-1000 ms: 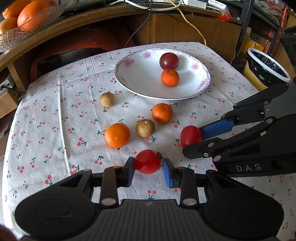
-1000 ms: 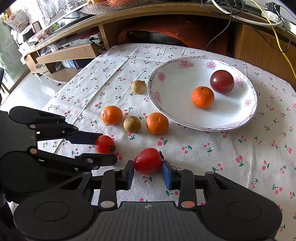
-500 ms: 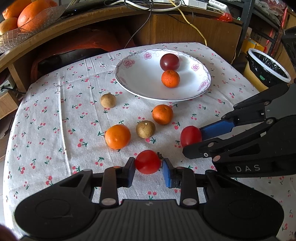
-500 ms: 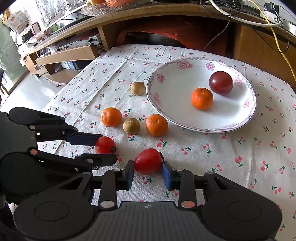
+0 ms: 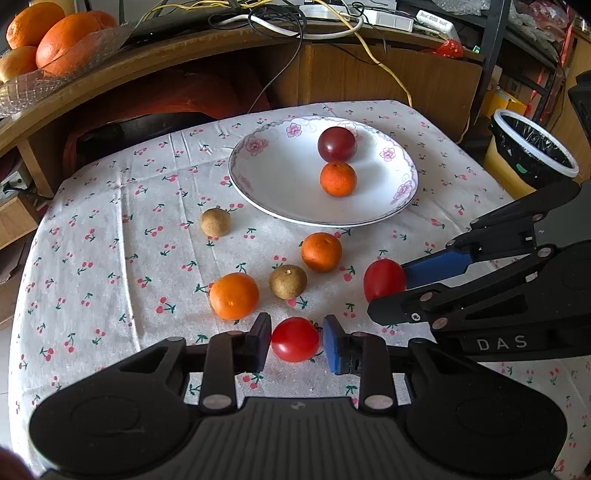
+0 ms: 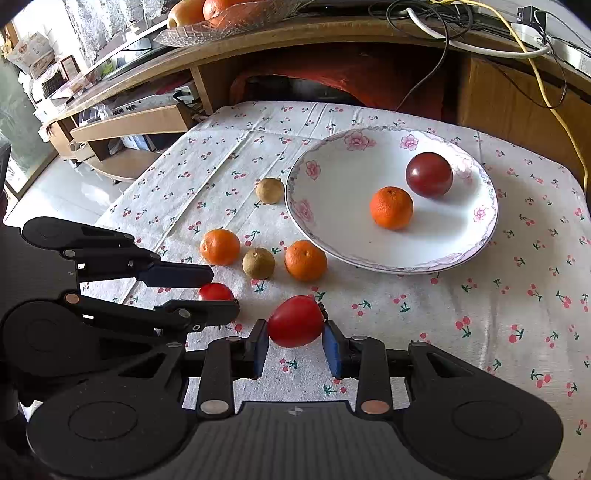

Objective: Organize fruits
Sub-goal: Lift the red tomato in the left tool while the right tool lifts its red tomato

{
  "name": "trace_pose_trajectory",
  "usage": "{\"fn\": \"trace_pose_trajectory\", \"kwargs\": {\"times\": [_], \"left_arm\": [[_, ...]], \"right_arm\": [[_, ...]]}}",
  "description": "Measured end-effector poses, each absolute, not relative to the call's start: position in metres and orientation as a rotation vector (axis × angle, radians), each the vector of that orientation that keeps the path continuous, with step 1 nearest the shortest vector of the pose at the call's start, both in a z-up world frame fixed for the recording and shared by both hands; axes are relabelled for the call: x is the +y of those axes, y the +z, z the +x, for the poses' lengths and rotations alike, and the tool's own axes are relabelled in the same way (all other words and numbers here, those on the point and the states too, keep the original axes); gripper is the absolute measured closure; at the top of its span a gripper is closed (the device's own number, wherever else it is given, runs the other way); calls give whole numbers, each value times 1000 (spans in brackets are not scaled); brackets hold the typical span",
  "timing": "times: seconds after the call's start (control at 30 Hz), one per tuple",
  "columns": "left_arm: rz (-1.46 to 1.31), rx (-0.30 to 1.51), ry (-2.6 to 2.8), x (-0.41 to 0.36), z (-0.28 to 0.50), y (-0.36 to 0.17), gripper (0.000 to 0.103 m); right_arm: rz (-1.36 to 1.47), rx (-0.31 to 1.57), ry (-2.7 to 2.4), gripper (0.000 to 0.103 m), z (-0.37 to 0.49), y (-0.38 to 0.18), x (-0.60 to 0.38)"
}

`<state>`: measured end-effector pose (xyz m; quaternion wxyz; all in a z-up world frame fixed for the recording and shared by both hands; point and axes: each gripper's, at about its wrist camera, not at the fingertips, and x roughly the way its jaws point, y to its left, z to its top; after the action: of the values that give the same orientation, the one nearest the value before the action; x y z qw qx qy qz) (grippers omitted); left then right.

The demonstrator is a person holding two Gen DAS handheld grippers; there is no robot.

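Observation:
My left gripper point(image 5: 295, 341) is shut on a round red tomato point(image 5: 294, 339) low over the cherry-print cloth. It also shows at the left of the right wrist view, left gripper point(image 6: 221, 291) on tomato point(image 6: 216, 291). My right gripper point(image 6: 295, 332) is shut on a larger, tilted red tomato point(image 6: 295, 321), just right of the left one. A white flowered plate point(image 5: 280, 177) behind holds a dark red tomato point(image 5: 337, 144) and a small orange point(image 5: 337, 179). Two oranges point(image 5: 233, 295) point(image 5: 320, 252) and two brown fruits point(image 5: 288, 281) point(image 5: 215, 221) lie on the cloth between the grippers and the plate.
A lined bin point(image 5: 532, 147) stands off the table's right side. A wooden shelf behind carries a glass bowl of oranges point(image 5: 48, 44) and loose cables point(image 5: 288, 22). The cloth drops off at the left edge toward the floor point(image 6: 55, 192).
The plate and loose fruit have slid slightly down in both views as the grippers shifted. Each tomato stays between its fingers. The left one sits a little deeper.

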<state>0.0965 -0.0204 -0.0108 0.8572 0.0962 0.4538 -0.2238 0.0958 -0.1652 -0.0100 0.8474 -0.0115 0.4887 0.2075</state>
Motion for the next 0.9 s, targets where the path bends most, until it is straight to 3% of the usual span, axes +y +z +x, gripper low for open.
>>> {"fn": "trace_pose_trajectory", "kwargs": {"times": [0.9], "left_arm": [[191, 963, -465, -20, 95, -22, 66]], "right_arm": [[-21, 1045, 414, 75, 97, -12, -172]]}}
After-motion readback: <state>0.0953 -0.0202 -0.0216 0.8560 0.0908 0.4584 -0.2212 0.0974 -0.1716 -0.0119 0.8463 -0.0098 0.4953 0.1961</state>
